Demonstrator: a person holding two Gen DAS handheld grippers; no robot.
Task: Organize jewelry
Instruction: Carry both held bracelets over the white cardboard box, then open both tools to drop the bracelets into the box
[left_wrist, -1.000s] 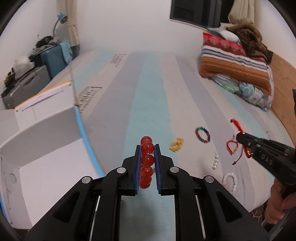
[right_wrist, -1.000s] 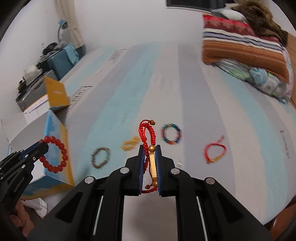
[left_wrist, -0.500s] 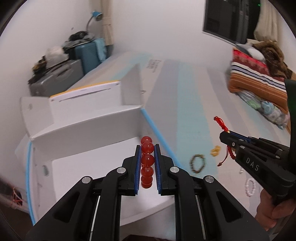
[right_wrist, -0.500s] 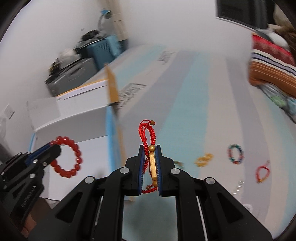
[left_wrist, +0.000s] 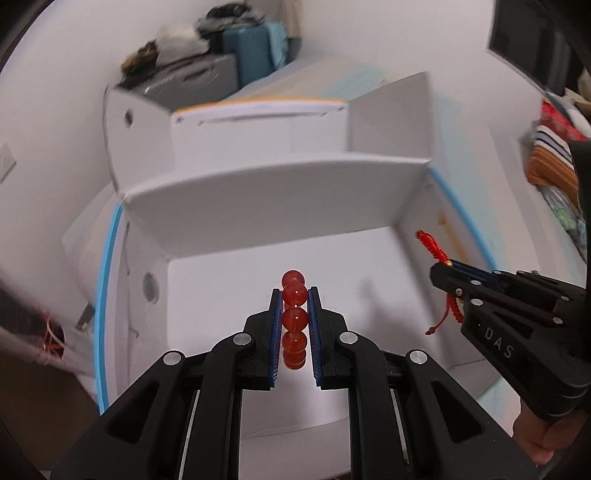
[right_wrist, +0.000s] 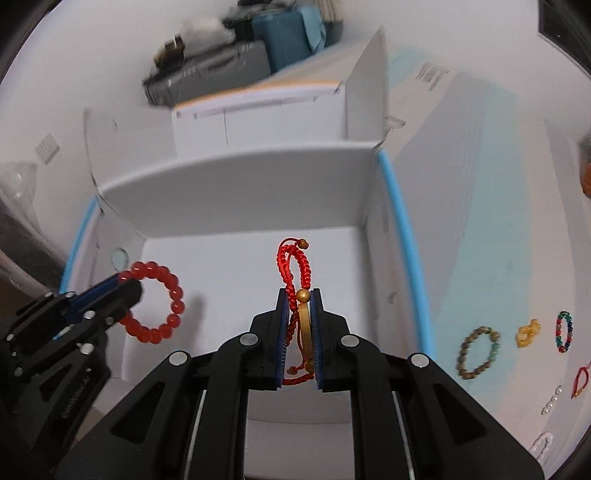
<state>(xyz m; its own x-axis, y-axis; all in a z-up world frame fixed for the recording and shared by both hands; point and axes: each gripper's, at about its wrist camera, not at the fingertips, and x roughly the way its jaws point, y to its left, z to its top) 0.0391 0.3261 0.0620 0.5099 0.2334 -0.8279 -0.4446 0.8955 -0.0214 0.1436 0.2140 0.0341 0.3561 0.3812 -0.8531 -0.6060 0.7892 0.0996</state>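
Observation:
My left gripper (left_wrist: 295, 295) is shut on a red bead bracelet (left_wrist: 294, 319), seen edge-on between the blue pads. From the right wrist view the same bracelet (right_wrist: 168, 295) hangs as a ring from that left gripper (right_wrist: 125, 288). My right gripper (right_wrist: 299, 295) is shut on a red braided cord bracelet (right_wrist: 295, 266) with a gold bar and bead; it shows at the right in the left wrist view as cord (left_wrist: 432, 247) in the right gripper (left_wrist: 441, 271). Both grippers hover over the open white box (left_wrist: 258, 192), whose white floor (right_wrist: 229, 266) lies below them.
The box has raised flaps and a blue-edged rim (right_wrist: 406, 251). On the striped bedspread right of it lie a brown bead bracelet (right_wrist: 478, 352), a yellow one (right_wrist: 528, 332), a multicolour one (right_wrist: 564, 330), a red cord piece (right_wrist: 580, 382) and white pearls (right_wrist: 541, 445). Suitcases (left_wrist: 207, 77) stand behind.
Both grippers have swung left from above the bedspread to above the open box, each still holding its bracelet. The loose jewelry has slid off to the right of the views.

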